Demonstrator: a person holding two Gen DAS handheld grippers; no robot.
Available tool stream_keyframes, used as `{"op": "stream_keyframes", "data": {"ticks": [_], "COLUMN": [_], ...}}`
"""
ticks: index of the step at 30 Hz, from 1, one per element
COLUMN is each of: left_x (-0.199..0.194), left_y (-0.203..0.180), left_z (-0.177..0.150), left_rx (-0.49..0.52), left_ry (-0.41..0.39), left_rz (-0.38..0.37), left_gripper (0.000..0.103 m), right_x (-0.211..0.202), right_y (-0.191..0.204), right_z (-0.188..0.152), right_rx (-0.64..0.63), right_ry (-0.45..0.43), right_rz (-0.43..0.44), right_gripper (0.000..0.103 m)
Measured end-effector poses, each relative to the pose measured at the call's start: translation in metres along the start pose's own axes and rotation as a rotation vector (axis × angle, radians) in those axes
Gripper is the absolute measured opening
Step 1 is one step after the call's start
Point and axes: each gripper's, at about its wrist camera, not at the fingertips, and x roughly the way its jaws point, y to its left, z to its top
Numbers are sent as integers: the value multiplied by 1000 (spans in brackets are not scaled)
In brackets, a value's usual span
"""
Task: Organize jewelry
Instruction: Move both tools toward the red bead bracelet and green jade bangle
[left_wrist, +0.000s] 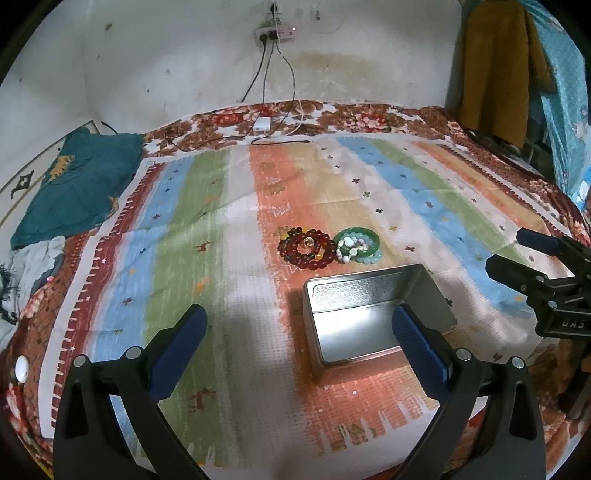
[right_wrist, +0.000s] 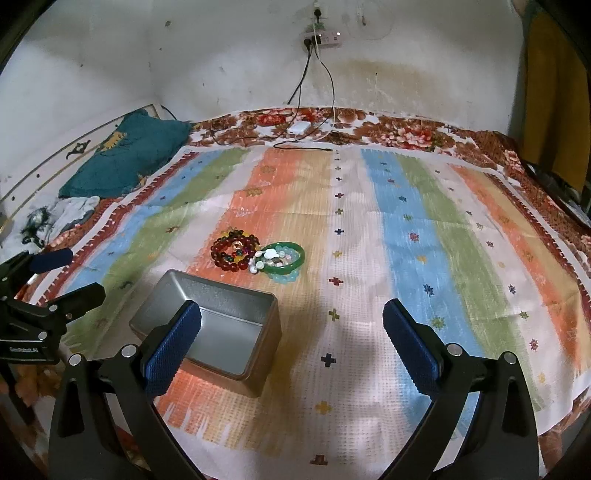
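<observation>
Nothing looks sorted yet: the metal tin at lower centre is empty, the red bead bracelets and green bangle lie just above it on the striped cloth, and left gripper and right gripper gape empty

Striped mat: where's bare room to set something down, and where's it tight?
Free: the wide stretch right of the metal tin and the bracelets, out to the mat's right border; also the left stripes between the tin and the teal cloth. Tight: mid-mat, where the red bead bracelets touch the green bangle pile, just beyond the tin.
</observation>
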Motion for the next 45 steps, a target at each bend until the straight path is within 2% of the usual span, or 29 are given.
{"op": "stream_keyframes", "data": {"ticks": [25,30,31,45], "left_x": [-2,-1,1,18], "left_y": [8,18,7,3], "left_z": [11,13,13,19], "left_rx": [-23,-36,-32,-22], "left_ry": [-3,4,6,64], "left_rz": [2,-7,-6,16], "left_gripper": [97,97,97,97], "right_x": [2,5,6,22], "right_y": [-2,-5,-5,-3], "right_z": [-1,-2,-1,13], "right_rx": [4,6,7,16], "right_ry": [14,24,26,66], "right_rz": [-9,-6,-5,4], "right_gripper": [101,101,101,101]}}
